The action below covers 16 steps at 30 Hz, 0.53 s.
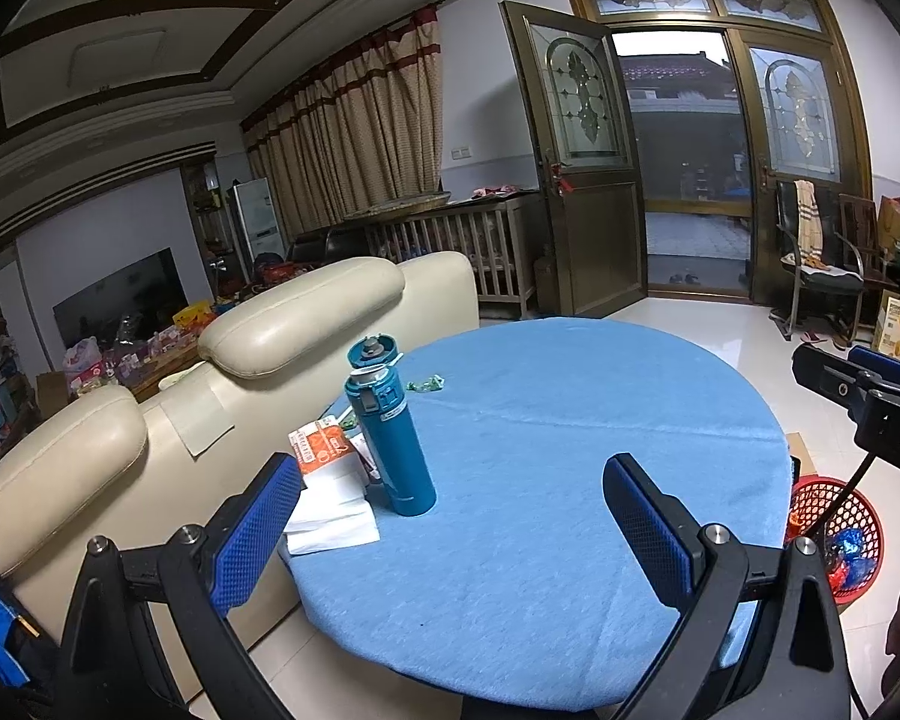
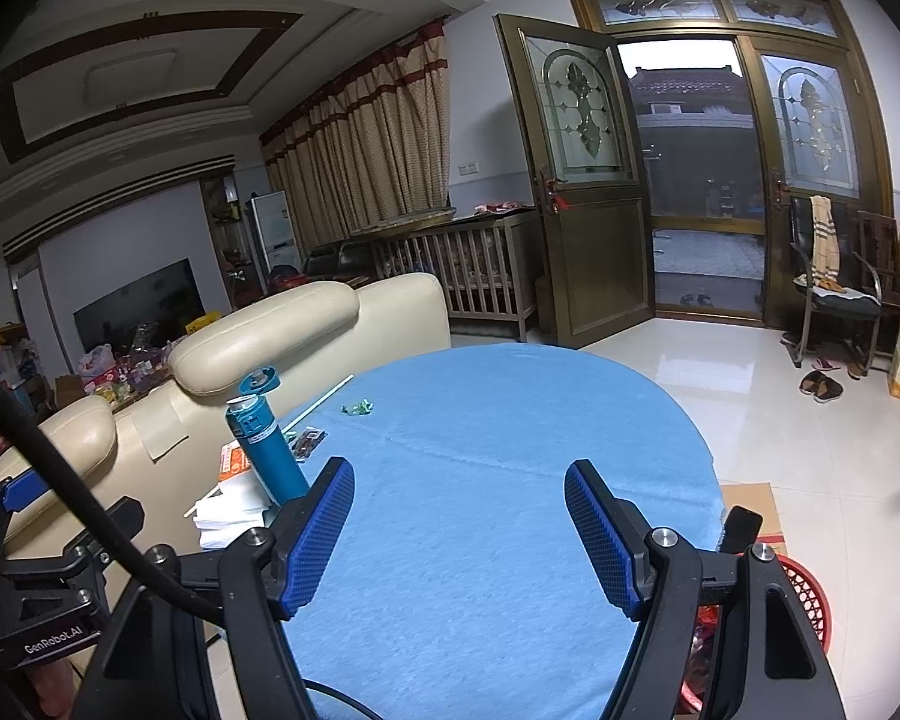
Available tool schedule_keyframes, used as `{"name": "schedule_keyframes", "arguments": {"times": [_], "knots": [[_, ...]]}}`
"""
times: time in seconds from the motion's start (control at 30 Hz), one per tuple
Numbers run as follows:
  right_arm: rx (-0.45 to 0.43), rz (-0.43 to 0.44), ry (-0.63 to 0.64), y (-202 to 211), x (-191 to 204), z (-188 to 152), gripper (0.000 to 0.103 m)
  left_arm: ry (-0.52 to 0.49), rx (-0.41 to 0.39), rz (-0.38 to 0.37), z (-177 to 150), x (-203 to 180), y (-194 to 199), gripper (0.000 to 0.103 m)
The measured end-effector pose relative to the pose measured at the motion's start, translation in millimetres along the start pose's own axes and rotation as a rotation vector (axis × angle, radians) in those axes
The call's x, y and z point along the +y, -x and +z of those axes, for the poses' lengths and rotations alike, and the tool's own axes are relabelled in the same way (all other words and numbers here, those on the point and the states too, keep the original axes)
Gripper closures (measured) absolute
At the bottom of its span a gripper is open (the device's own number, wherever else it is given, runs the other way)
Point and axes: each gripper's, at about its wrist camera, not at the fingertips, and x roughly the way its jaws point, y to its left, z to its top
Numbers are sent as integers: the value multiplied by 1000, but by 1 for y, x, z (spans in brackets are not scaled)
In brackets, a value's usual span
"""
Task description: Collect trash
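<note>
Your left claw (image 1: 453, 504) hangs wide open over the round blue-clothed surface (image 1: 540, 480), gripping nothing. Your right claw (image 2: 459, 510) stands equally parted and empty. A crumpled green wrapper (image 1: 426, 384) lies on the cloth well ahead of both claws, slightly left. Nearer, just ahead-left of the left claw, a tall teal metal flask (image 1: 390, 426) stands upright beside white papers (image 1: 330, 510). The red plastic mesh waste basket (image 1: 840, 522) sits on the floor, right of both claws.
</note>
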Motion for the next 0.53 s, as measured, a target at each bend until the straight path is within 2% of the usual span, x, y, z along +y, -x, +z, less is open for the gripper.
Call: {"name": "schedule_keyframes", "arguments": {"times": [0.33, 0.53], "knots": [[38, -44, -39, -25, -23, 1, 27, -14, 45, -34, 4, -19, -33, 2], [103, -69, -60, -66, -43, -7, 27, -14, 123, -72, -3, -33, -82, 2]]}}
